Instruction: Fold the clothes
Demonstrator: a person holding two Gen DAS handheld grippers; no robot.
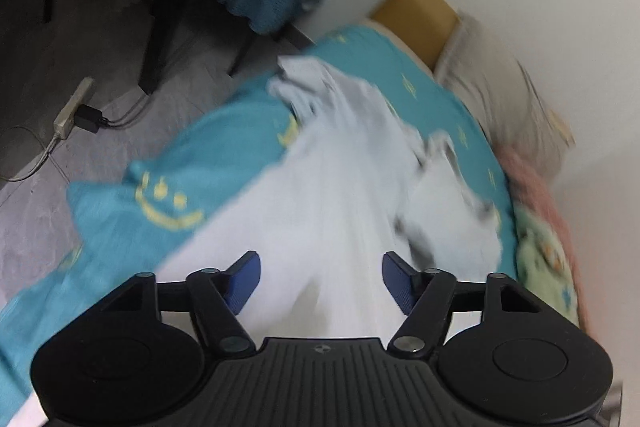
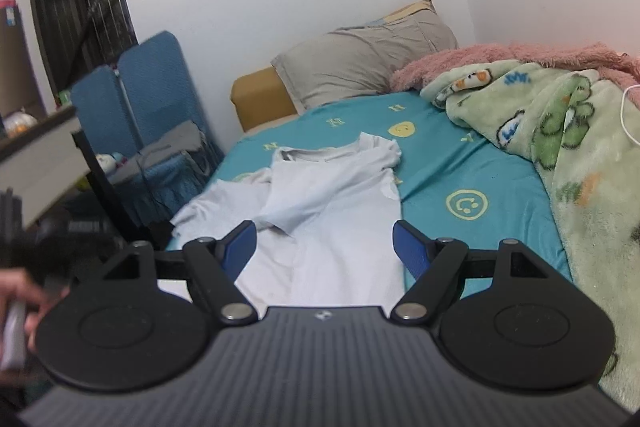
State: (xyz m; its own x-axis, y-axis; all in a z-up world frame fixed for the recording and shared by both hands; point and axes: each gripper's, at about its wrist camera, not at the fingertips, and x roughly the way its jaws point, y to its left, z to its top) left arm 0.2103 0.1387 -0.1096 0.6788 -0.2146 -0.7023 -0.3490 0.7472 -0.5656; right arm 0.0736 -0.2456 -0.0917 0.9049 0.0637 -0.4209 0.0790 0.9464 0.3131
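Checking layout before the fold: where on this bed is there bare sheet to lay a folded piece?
Bare teal sheet lies between the white T-shirt and the green blanket, and a narrower strip runs between the shirt's collar and the grey pillow. The blanket side is heaped, and the shirt reaches the bed's other edge.

White T-shirt; teal sheet with yellow smiley faces; grey pillow; green cartoon-print blanket; pink fleece.
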